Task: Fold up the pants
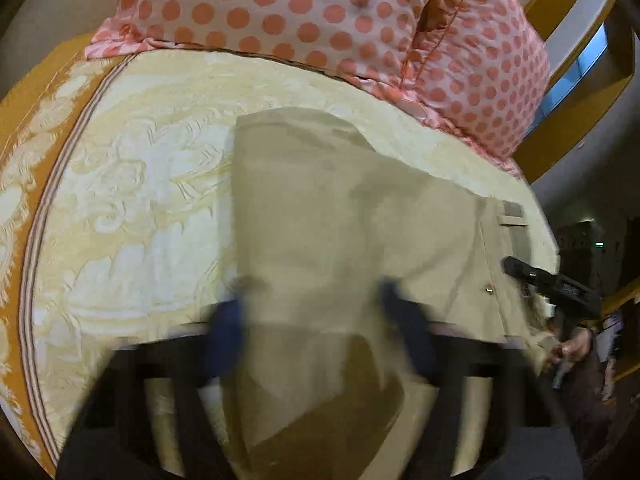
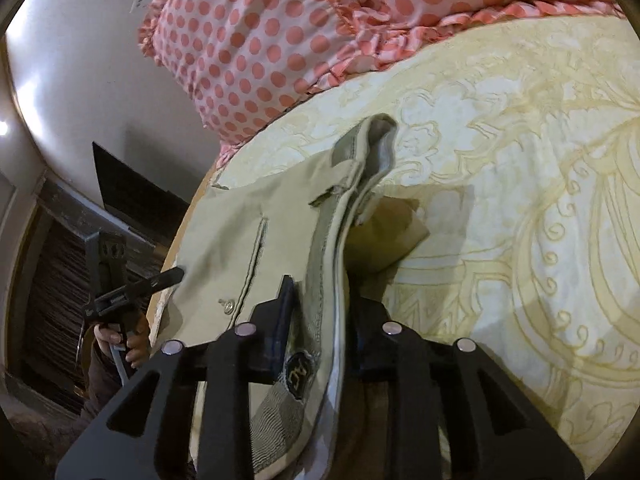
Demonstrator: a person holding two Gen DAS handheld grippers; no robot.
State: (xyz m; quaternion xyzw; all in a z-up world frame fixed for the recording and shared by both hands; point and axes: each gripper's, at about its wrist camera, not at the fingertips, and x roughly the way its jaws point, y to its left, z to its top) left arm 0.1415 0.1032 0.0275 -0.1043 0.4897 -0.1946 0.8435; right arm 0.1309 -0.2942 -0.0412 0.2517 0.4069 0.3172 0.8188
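Note:
Khaki pants (image 1: 340,220) lie partly folded on a yellow patterned bedspread (image 1: 140,200). In the left wrist view my left gripper (image 1: 316,300) is blurred, its fingers spread wide above the pant fabric with nothing between them. My right gripper shows at the right edge of that view (image 1: 520,272) by the waistband. In the right wrist view my right gripper (image 2: 320,300) is shut on the pants' waistband (image 2: 324,248), lifted off the bed; a pocket slit and button (image 2: 228,306) lie to its left. My left gripper (image 2: 176,274) shows at the left there.
Pink polka-dot pillows (image 1: 320,12) (image 2: 248,48) lie at the head of the bed. The orange bed border (image 1: 24,112) runs along the left. A dark wall panel (image 2: 132,196) and floor lie beyond the bed's edge.

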